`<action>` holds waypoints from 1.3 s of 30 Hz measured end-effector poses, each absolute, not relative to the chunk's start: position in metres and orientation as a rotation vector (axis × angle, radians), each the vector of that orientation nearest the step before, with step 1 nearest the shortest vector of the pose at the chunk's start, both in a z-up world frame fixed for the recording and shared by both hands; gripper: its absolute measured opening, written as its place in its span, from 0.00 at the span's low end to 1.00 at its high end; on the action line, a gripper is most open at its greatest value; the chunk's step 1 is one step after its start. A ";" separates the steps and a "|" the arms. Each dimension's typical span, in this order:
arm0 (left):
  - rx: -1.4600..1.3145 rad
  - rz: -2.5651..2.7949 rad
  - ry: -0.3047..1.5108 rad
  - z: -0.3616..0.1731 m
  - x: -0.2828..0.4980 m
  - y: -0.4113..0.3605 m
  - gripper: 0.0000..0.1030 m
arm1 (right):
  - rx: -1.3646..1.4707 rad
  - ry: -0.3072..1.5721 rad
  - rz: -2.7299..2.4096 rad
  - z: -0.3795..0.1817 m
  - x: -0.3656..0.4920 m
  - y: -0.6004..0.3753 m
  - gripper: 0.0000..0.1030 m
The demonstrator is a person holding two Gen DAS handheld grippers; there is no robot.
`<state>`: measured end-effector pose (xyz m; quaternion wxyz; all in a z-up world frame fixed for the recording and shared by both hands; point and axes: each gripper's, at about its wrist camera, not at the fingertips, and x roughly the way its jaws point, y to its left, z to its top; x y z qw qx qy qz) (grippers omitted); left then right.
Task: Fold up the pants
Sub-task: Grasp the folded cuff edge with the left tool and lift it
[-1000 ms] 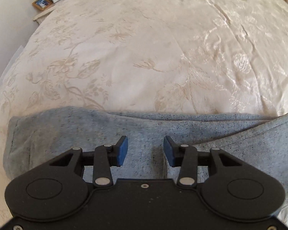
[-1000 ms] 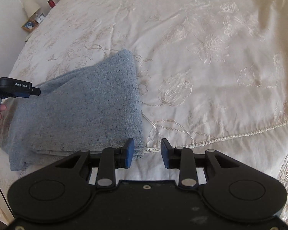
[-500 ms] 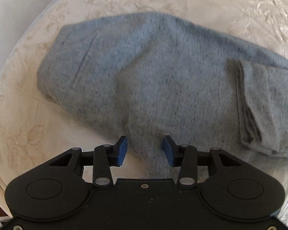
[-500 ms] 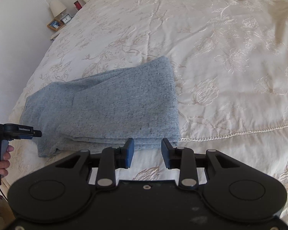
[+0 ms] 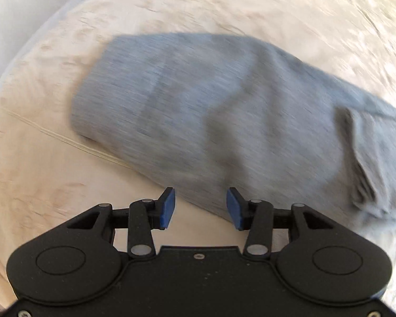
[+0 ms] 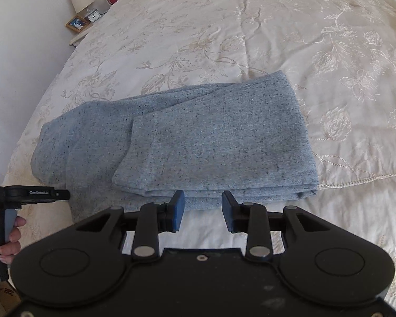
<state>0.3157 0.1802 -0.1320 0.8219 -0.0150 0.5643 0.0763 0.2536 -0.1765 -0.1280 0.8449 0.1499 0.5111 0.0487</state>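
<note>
Grey-blue speckled pants (image 6: 187,142) lie folded over on the cream bedspread, one layer doubled on top of the other. In the blurred left wrist view the pants (image 5: 211,111) stretch from upper left to the right edge, with a folded-over end at the right. My left gripper (image 5: 200,208) hangs open just above their near edge, nothing between its blue pads. My right gripper (image 6: 203,210) is open too, held above the near edge of the folded stack. At the far left of the right wrist view a hand holds the other gripper's body (image 6: 26,194).
The embroidered cream bedspread (image 6: 303,52) spreads wide beyond and right of the pants. A bedside table (image 6: 79,35) with a lamp, clock and photo frame stands at the far left by the white wall. The bed's edge runs close to the near side.
Both grippers have drawn back from the pants, so more of the cloth shows in each view. The left view has swung and blurred; the pants now lie farther from its fingers.
</note>
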 end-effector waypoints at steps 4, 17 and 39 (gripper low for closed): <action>-0.143 0.222 1.150 -0.124 0.330 0.234 0.50 | 0.339 1.076 0.072 -0.133 0.274 -0.157 0.34; -0.358 0.233 1.212 -0.181 0.363 0.329 0.62 | 0.337 1.086 0.008 -0.132 0.299 -0.106 0.34; -0.386 0.208 1.180 -0.193 0.374 0.323 0.72 | 0.285 1.129 0.047 -0.127 0.296 -0.067 0.34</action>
